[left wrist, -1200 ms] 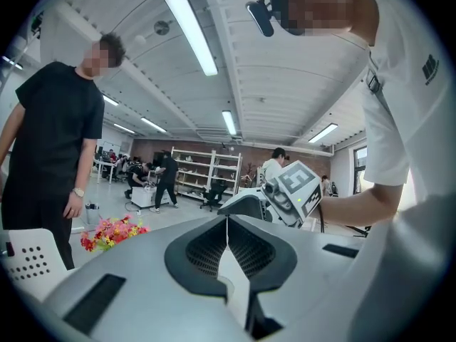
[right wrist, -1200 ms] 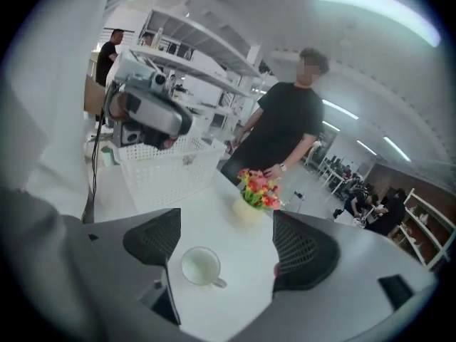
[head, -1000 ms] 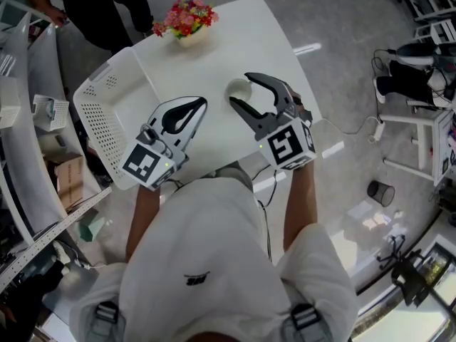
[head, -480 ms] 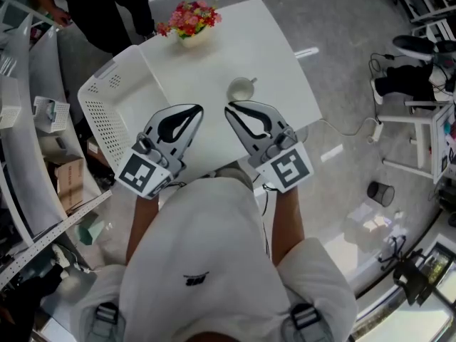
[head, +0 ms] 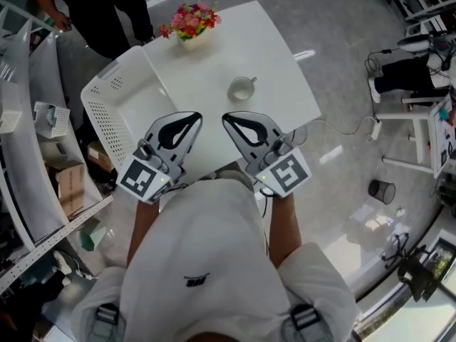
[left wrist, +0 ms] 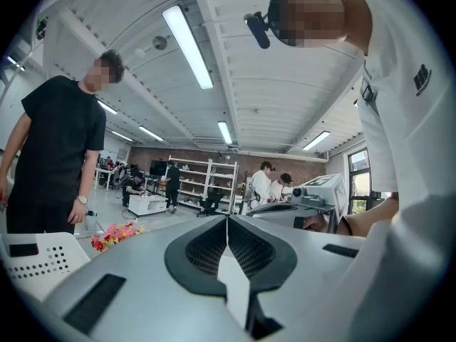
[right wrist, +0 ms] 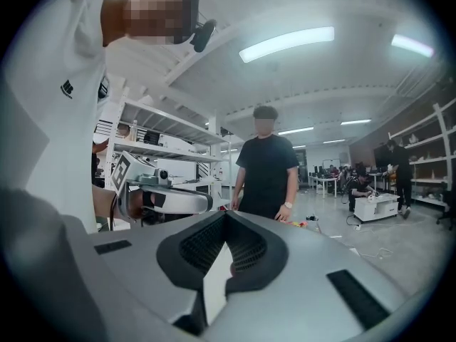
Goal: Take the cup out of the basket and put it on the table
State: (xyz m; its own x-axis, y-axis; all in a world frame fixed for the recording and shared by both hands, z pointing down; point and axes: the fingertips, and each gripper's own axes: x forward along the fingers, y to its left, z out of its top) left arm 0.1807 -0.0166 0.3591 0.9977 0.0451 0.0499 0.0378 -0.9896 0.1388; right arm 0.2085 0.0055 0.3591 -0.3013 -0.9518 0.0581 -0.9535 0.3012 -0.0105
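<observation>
Nearest us, low in the centre of the head view, our left gripper [head: 194, 119] and right gripper [head: 228, 118] hover side by side over the near edge of the worktop [head: 267, 45]. The left fingers are pressed together on nothing. The right fingers have just been closing and meet, also empty. The cup [head: 242, 88] stands upright on the worktop just above the right fingers, handle to the right, with nothing in the way. The white basket [head: 100, 123] lies to the left, so we judge the task done. Flowers [head: 189, 18] sit at the far edge.
</observation>
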